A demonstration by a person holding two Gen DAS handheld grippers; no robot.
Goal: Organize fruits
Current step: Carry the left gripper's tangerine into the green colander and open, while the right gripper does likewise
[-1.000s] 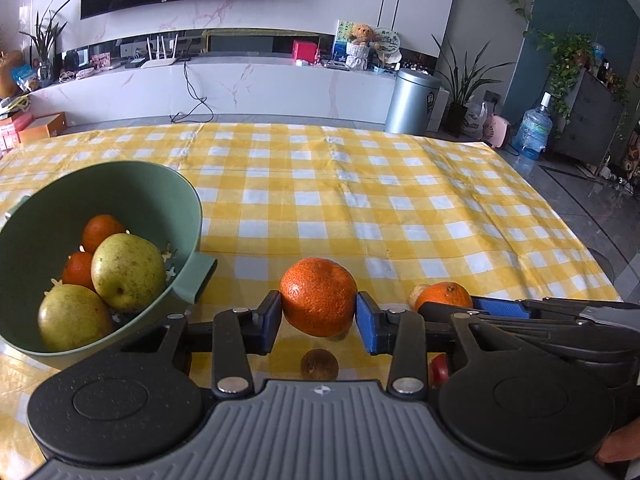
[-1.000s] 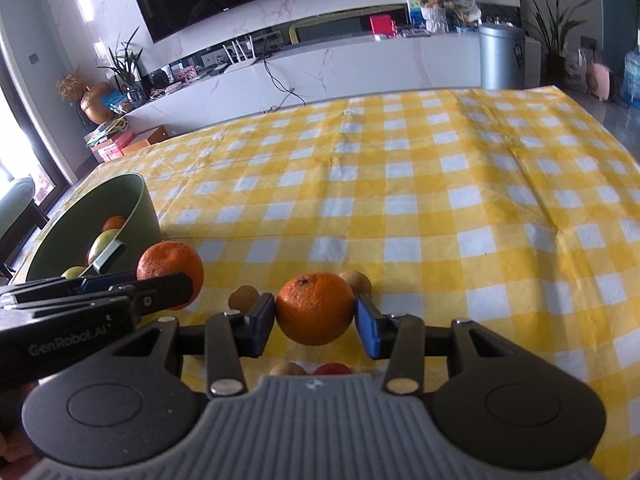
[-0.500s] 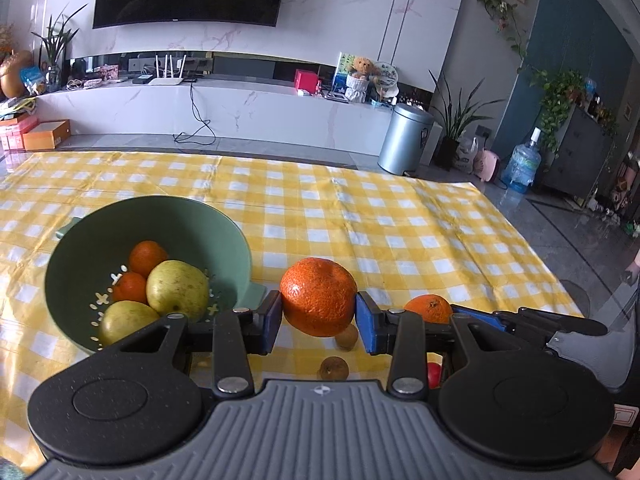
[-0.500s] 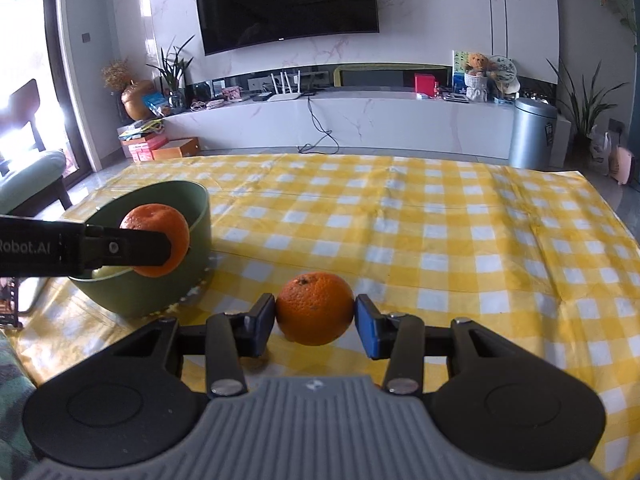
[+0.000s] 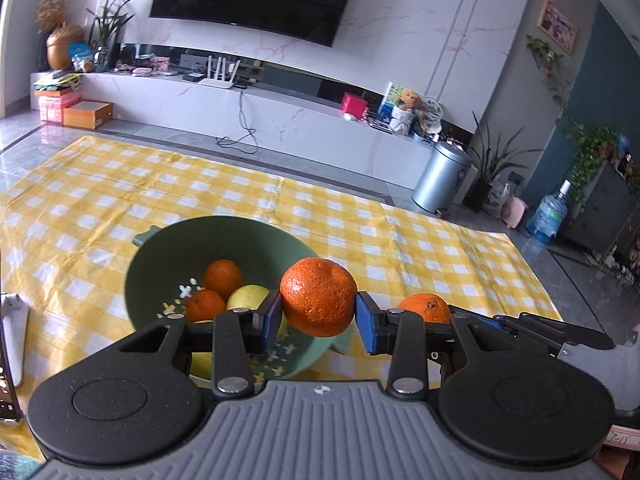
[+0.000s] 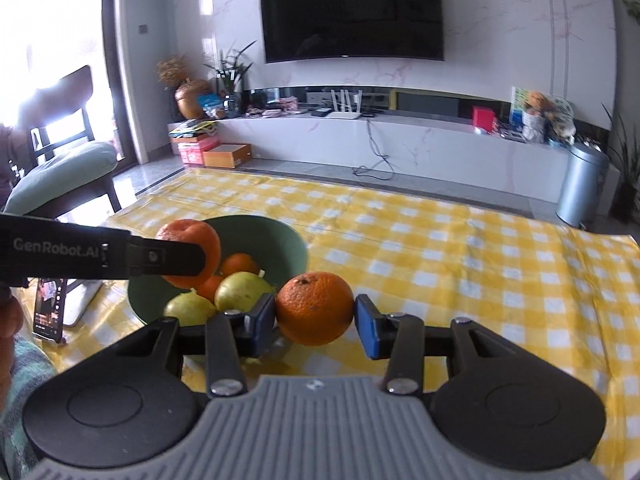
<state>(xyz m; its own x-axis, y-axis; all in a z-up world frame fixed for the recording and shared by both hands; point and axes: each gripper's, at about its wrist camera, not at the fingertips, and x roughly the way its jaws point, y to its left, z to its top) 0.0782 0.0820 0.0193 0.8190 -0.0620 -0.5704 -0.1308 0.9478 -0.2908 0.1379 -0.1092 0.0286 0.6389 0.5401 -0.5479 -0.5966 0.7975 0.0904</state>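
Yellow check tablecloth point(image 6: 440, 240), "GenRobot.AI" left gripper point(image 6: 188, 258) & right gripper point(image 6: 315, 322) fingers each clamping orange.

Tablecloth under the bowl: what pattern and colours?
Yellow and white checks on the tablecloth, clearest in the right wrist view.

bowl point(image 5: 160, 268): matt green plastic | tablecloth point(image 5: 420, 248): glossy checked | bin point(image 5: 442, 178): brushed metal

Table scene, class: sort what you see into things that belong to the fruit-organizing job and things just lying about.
Belongs to the job:
- left gripper, shut on an orange
- right gripper, shut on another orange
- green bowl holding oranges and yellow-green fruit

Just lying about:
- phone by the bowl
- checked tablecloth
- bin, television
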